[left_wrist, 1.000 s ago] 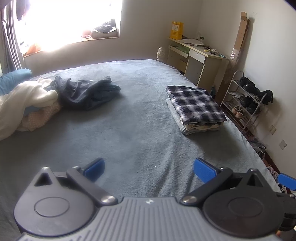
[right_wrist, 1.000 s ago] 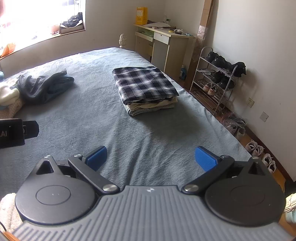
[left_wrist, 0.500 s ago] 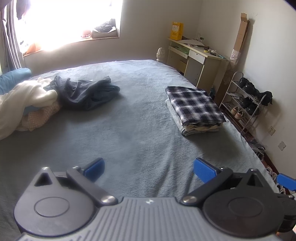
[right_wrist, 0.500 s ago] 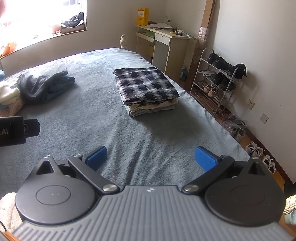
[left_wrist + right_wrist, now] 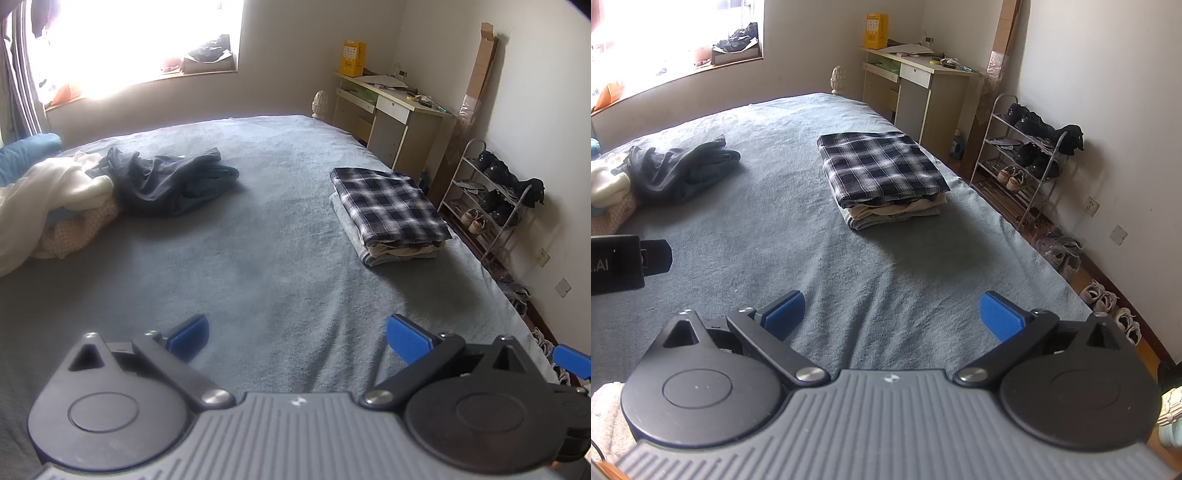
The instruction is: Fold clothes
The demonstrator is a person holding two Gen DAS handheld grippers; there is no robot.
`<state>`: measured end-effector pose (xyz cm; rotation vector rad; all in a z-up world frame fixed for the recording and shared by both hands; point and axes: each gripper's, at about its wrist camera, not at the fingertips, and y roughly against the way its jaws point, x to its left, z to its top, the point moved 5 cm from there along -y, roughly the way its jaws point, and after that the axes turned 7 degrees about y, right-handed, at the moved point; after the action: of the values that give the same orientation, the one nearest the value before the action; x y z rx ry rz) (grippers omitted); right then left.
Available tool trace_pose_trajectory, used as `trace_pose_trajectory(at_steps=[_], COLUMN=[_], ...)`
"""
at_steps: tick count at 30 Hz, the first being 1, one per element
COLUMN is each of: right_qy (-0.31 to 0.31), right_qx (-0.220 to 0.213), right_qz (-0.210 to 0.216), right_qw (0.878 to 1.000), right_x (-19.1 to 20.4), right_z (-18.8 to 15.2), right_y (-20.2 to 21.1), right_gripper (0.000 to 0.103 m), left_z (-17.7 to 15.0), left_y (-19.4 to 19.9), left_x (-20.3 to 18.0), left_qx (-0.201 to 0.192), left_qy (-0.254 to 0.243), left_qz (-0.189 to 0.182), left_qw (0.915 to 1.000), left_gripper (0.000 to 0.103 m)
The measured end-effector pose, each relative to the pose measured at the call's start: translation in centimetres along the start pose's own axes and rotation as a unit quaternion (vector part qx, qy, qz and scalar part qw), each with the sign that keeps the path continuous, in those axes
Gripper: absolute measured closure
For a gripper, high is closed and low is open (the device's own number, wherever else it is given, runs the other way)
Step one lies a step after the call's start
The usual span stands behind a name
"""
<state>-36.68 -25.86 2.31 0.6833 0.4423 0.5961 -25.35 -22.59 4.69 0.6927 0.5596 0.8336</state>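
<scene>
— What can't you make out beyond your tongs?
— The white garment (image 5: 33,206) runs off the left edge, the window (image 5: 129,40) is blown out, and the plaid shirt (image 5: 879,166) hides the stack beneath.

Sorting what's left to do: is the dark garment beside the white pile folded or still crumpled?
Crumpled. The dark garment lies bunched in irregular wrinkles on the bed, unlike the squared plaid stack.

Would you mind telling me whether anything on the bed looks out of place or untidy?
Yes: a dark garment lies crumpled at the bed's far left, beside heaped white and peach clothes, all unfolded. The plaid-topped stack on the right is neatly folded.
</scene>
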Motion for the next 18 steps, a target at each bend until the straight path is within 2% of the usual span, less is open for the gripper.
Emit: trace_pose_trajectory(at_steps=[18], right_qy=[0.001], right_qx=[0.004], right_qz=[-0.003], right_qw=[1.0], right_x=[-0.13], right_z=[-0.31], right_y=[-0.04], right_gripper=[0.001], left_z=[-0.43], left_y=[-0.55], left_x=[-0.06], left_qx=[0.009], left_qy=[-0.001], left_qz=[-0.002], left_qw=[1.0], left_gripper=[0.0])
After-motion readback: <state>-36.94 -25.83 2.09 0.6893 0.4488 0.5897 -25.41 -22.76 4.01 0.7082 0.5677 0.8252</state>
